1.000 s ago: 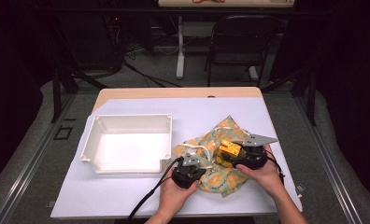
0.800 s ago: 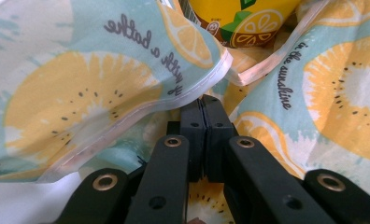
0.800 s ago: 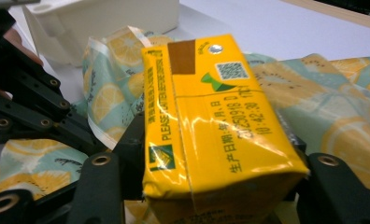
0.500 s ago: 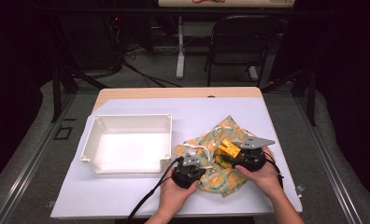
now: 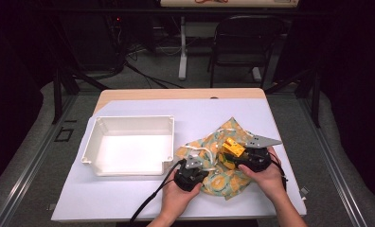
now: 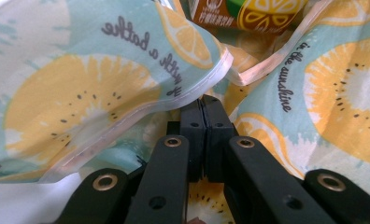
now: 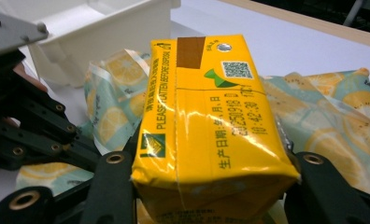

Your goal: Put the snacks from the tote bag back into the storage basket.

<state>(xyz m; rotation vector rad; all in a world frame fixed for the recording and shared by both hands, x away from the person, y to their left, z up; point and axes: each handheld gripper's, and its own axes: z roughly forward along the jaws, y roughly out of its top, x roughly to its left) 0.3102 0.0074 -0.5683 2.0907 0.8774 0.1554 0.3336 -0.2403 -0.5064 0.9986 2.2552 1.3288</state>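
Note:
A yellow drink carton (image 7: pixel 206 116) stands between my right gripper's (image 7: pixel 209 154) jaws, which have just been closing and now press its sides. From above, the carton (image 5: pixel 232 145) sits over a lemon-print cloth bag (image 5: pixel 223 182) with my right gripper (image 5: pixel 238 155) on it. My left gripper (image 6: pixel 204 109) is shut, its tips pinching the cloth (image 6: pixel 103 93) just under a white hem. Seen from above, my left gripper (image 5: pixel 202 165) holds the bag's left side. A carton's orange end (image 6: pixel 248 11) peeks out at the cloth's opening.
A white empty tray (image 5: pixel 129 124) stands left of the bag, close to my left hand; its wall (image 7: pixel 103 28) shows behind the carton. The pale table sheet (image 5: pixel 129 194) runs to the front edge. A chair and cables stand beyond the table.
Both hands stay nearly where they were. The right gripper with the yellow carton has shifted only slightly over the cloth bag.

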